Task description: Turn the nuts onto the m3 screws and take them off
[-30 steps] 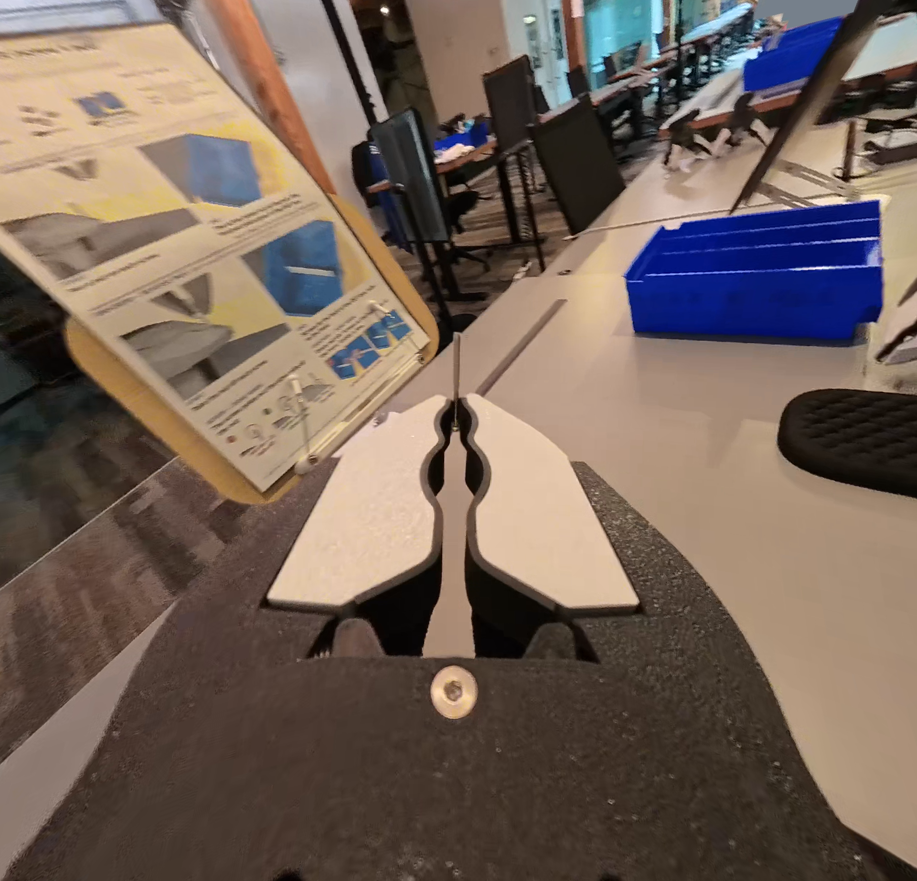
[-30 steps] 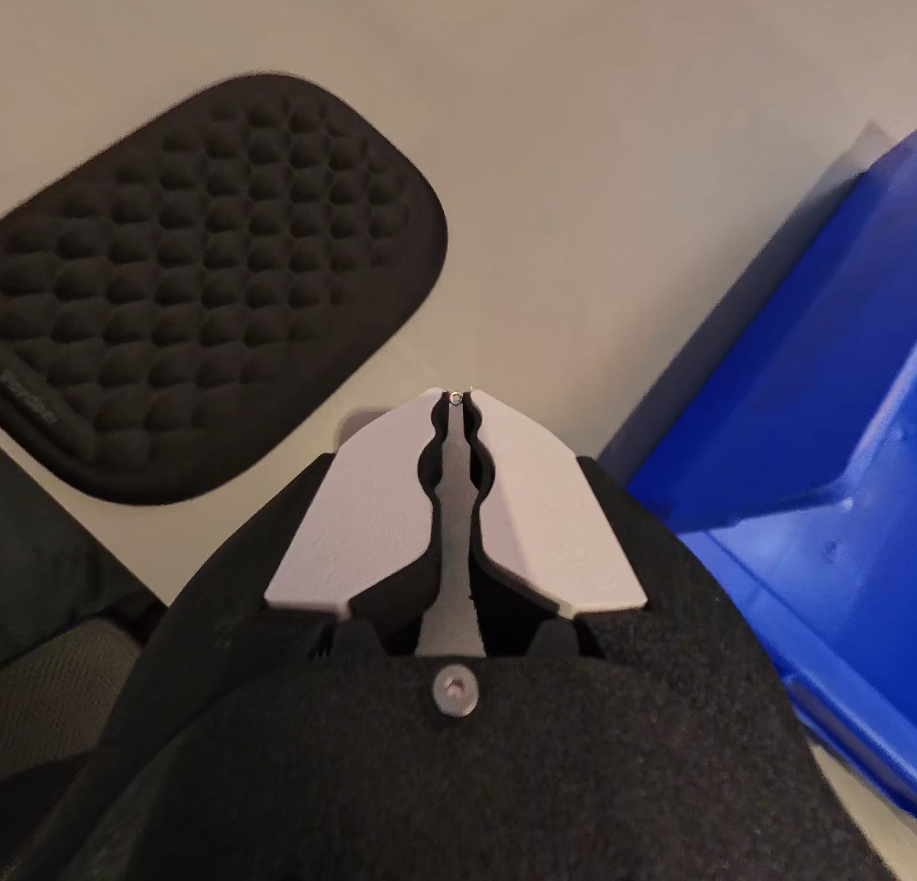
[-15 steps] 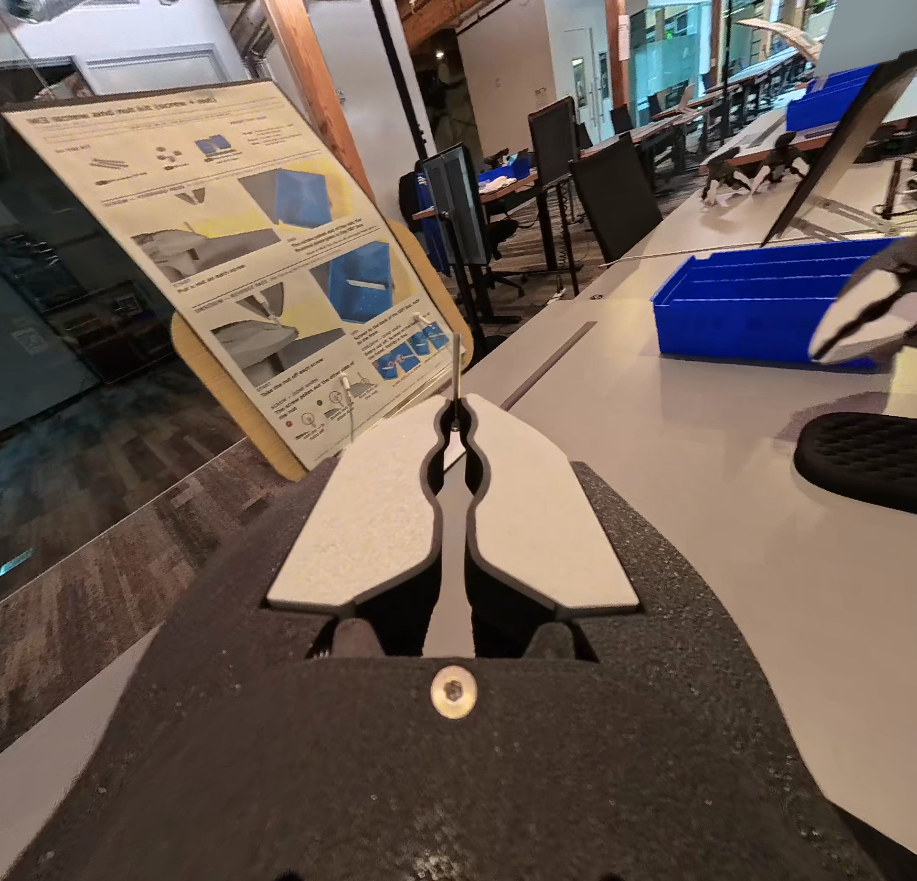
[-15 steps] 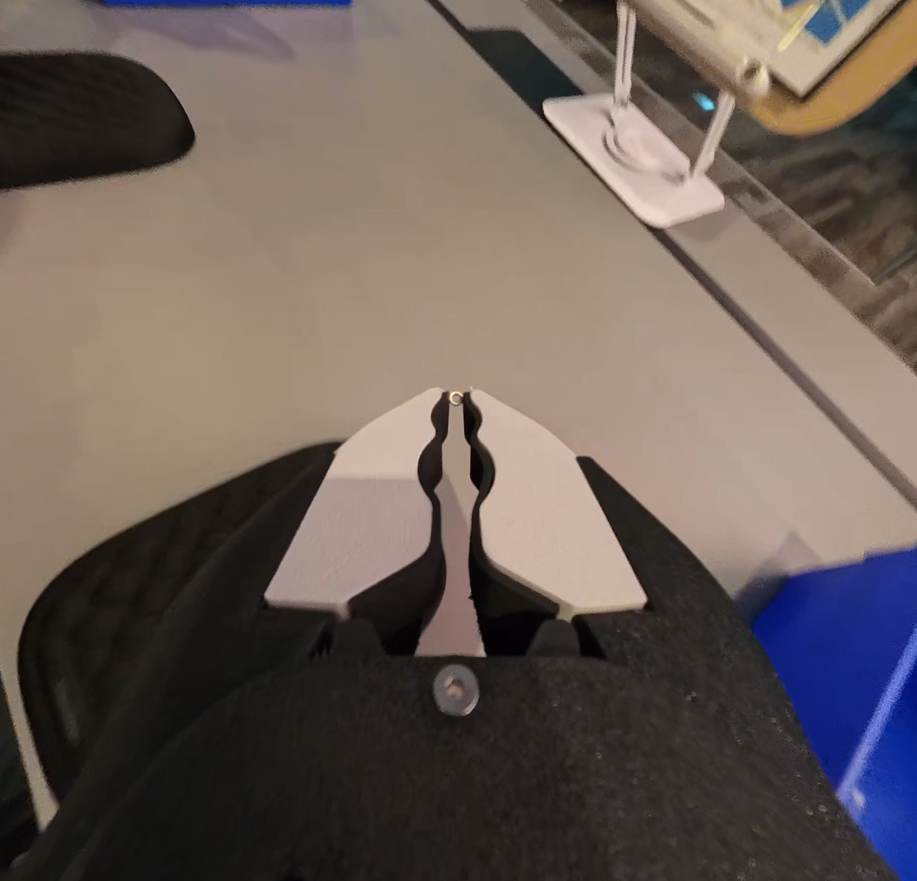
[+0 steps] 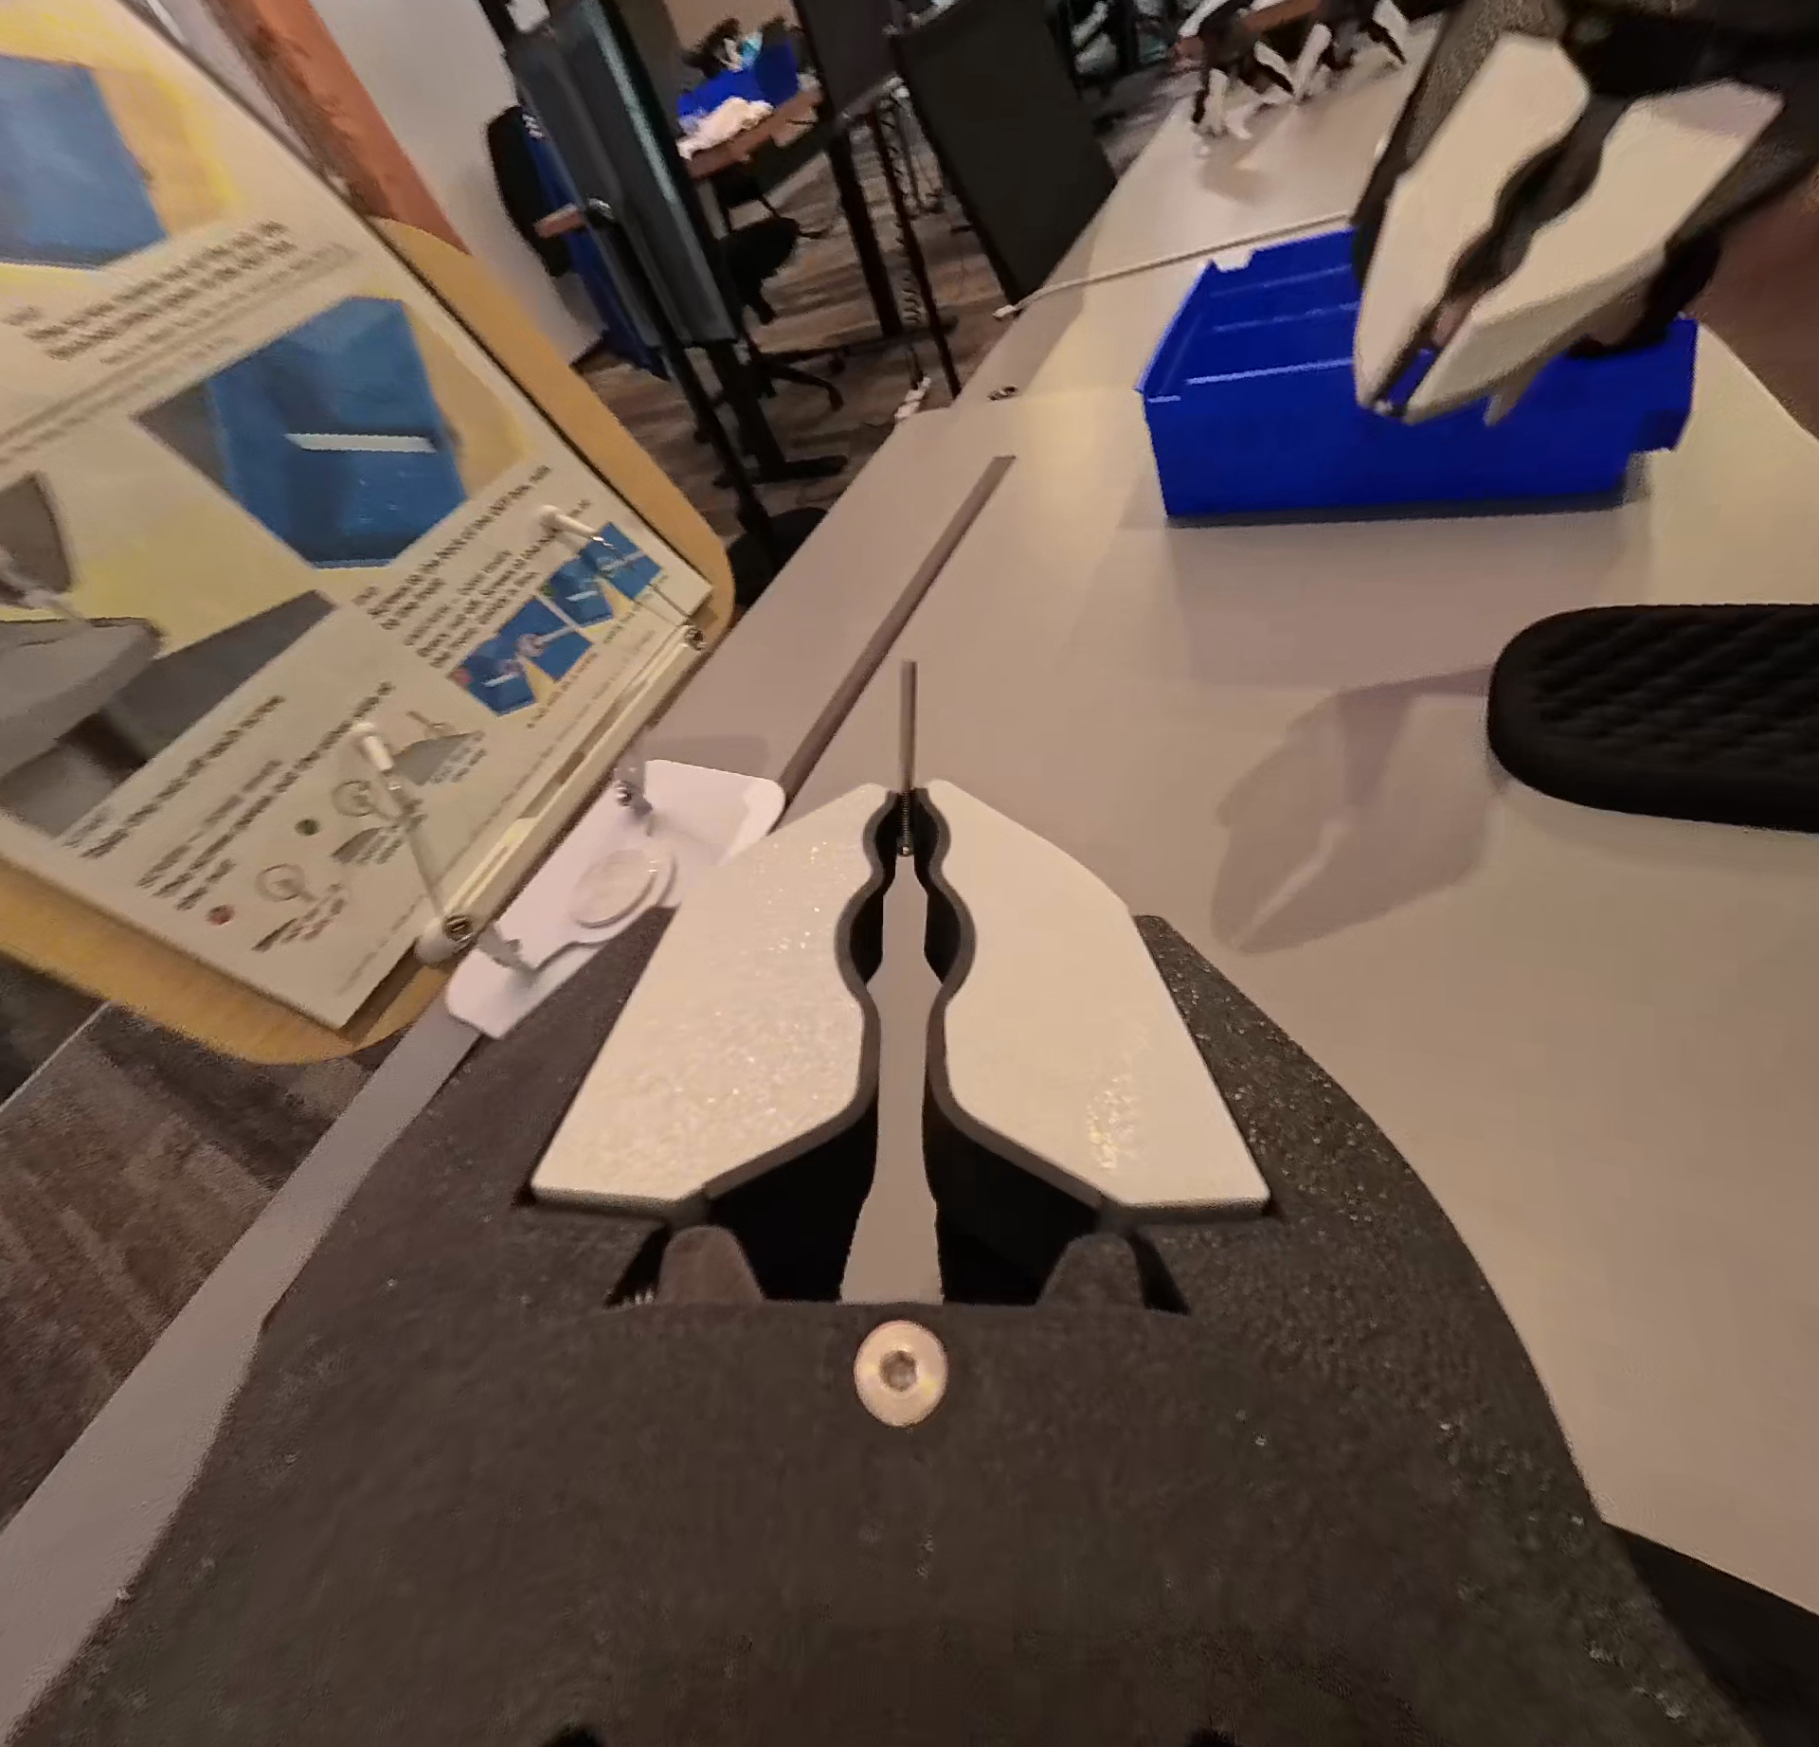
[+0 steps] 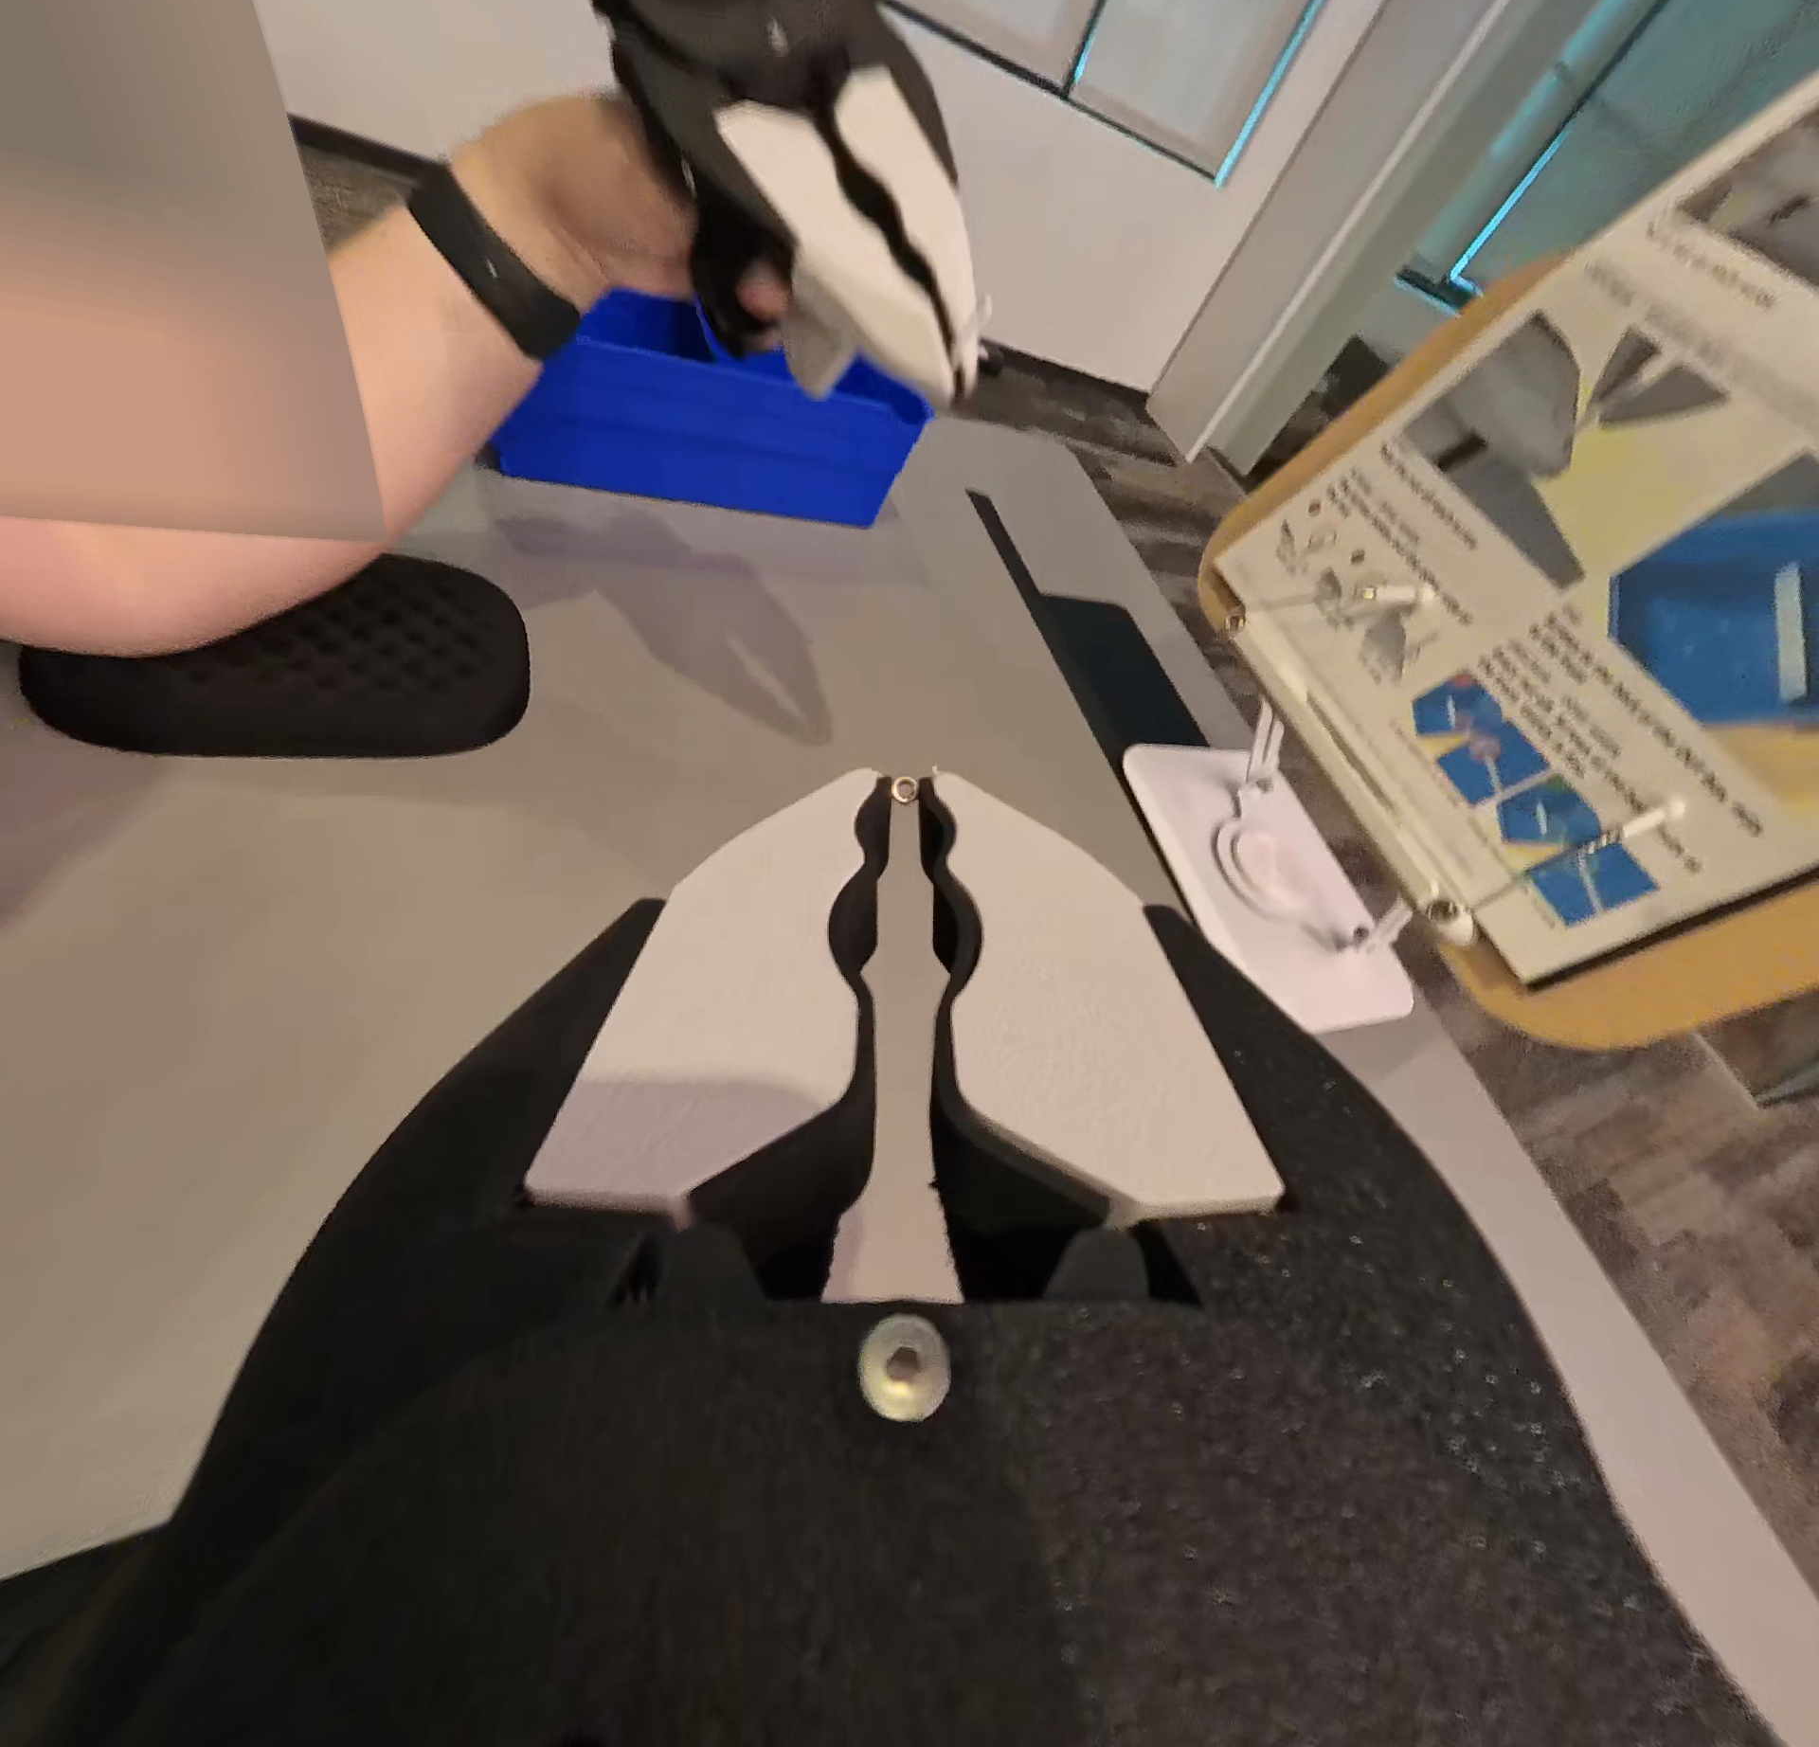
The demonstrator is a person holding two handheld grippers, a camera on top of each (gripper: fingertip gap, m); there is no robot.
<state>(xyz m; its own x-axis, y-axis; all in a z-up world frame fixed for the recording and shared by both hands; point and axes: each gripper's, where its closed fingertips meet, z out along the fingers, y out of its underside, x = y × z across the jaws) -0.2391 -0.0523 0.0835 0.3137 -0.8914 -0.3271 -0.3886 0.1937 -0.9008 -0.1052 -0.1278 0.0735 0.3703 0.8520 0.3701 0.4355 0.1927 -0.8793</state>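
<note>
My left gripper (image 5: 907,792) is shut on a thin M3 screw (image 5: 908,725), which sticks straight out past its tips above the grey table (image 5: 1132,676). My right gripper (image 6: 905,782) is shut on a small metal nut (image 6: 905,790) held at its very tips. In the left wrist view the right gripper (image 5: 1393,408) hangs at the upper right, in front of the blue bin (image 5: 1280,450). In the right wrist view the left gripper (image 6: 960,376) is high at the top centre with the screw (image 6: 980,314) at its tip. The two grippers are apart.
A black dimpled wrist pad (image 5: 1663,715) lies on the table and also shows in the right wrist view (image 6: 285,656). An instruction board (image 5: 295,568) leans on a white stand base (image 5: 630,873) at the table's edge. A person's hand (image 6: 561,213) holds the left gripper. Spacing between my two grippers at the tips: around 15 cm.
My right gripper has swung up from over the pad and bin, turned toward the left gripper and come into the left wrist view. The left gripper has tilted down a little. Both stay shut.
</note>
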